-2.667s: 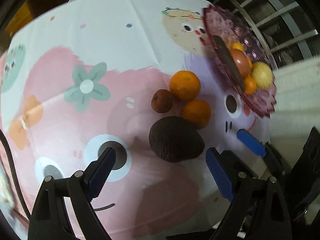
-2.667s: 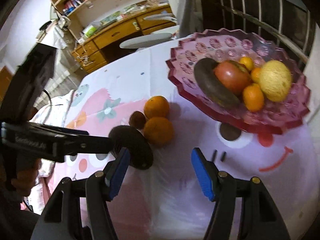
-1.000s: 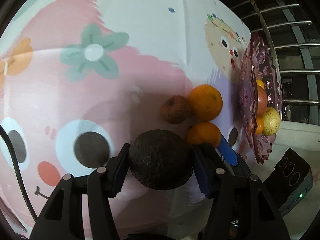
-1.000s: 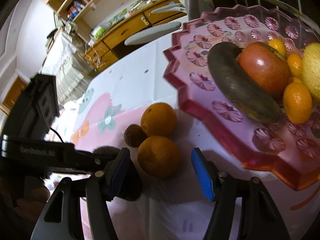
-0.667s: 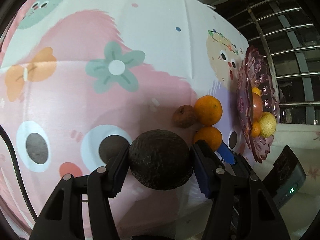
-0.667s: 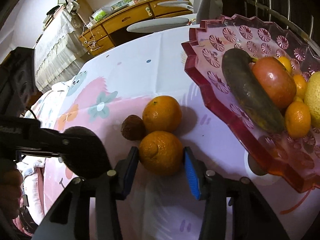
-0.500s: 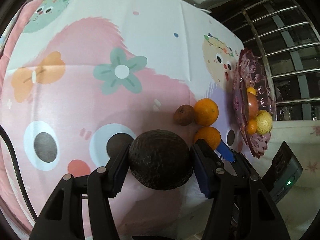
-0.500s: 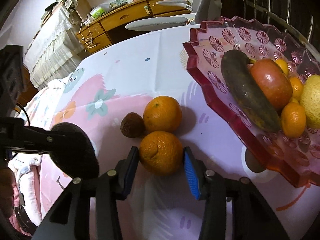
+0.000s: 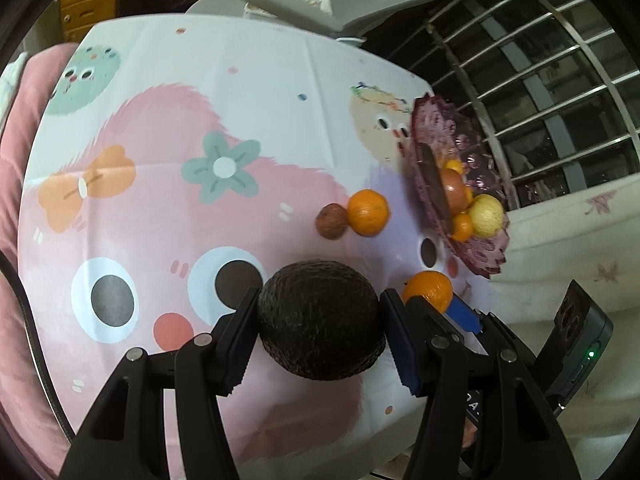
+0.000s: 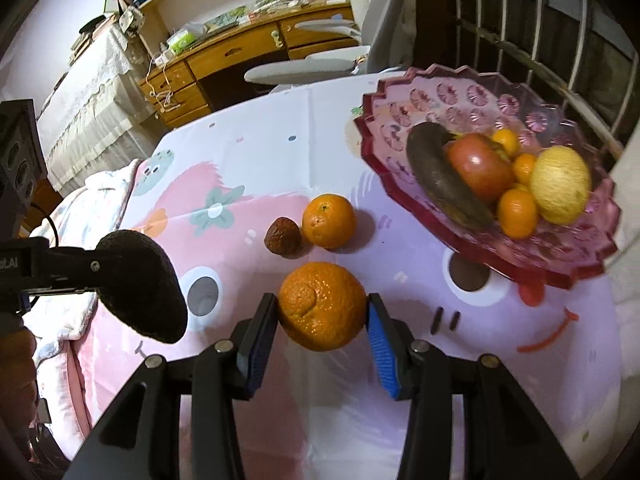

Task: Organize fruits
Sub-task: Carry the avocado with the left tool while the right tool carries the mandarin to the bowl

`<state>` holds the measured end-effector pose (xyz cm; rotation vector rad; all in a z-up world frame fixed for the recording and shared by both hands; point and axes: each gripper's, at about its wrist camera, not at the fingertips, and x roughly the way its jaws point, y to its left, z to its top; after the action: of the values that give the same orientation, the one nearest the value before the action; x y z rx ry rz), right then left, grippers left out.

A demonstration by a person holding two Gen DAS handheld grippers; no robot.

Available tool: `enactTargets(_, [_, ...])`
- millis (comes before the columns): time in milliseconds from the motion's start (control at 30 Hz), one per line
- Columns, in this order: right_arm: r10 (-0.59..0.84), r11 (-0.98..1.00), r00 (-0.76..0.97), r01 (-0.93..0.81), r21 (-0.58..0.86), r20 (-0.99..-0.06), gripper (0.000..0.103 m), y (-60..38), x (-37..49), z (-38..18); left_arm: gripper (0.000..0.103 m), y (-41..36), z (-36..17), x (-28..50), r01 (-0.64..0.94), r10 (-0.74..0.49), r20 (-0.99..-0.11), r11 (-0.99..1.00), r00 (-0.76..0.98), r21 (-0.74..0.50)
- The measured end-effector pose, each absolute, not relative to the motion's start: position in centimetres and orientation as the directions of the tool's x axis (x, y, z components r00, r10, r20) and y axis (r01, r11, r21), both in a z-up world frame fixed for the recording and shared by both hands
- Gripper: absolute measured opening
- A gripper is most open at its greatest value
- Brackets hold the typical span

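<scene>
We're under warm indoor light from above, colours bright on the tablecloth (image 9: pixel 168 128), while the window bars (image 9: pixel 560 92) sit dark. Soft shadows pool beneath the loose orange (image 10: pixel 329 221). A small glint shows on the tomato (image 10: pixel 478 166). Fisheye bending curves every edge into black corners, and the purple dish (image 9: pixel 486 252) looks slightly smeared.

Cartoon-print table (image 10: pixel 280 152), orange (image 10: pixel 329 221), brown fruit (image 10: pixel 283 237), pink bowl (image 10: pixel 560 268)
</scene>
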<state>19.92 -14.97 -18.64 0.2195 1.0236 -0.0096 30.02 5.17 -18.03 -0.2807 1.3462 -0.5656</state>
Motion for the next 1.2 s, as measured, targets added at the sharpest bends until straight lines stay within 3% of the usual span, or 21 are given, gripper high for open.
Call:
enactTargets(400, [0.053, 0.979, 0.551, 0.137, 0.153, -0.833, 0.045, -19.7, 18.4, -14.5, 0.058, 1.2, -12.0, 30.2, 0.235, -0.579, -0.788, 0.812, 0.210, -0.534])
enactTargets(833, [0.126, 0.986, 0.515, 0.027, 0.162, -0.848, 0.045, -27.0, 20.1, -13.9, 0.058, -7.9, -7.0, 33.7, 0.241, -0.564, -0.753, 0.826, 0.339, -0.510])
enactTargets(1200, [0.222, 0.973, 0.430, -0.157, 0.169, -0.875, 0.045, -30.7, 21.2, -16.6, 0.058, -16.2, -9.1, 37.7, 0.192, -0.527, -0.754, 0.848, 0.391, -0.493])
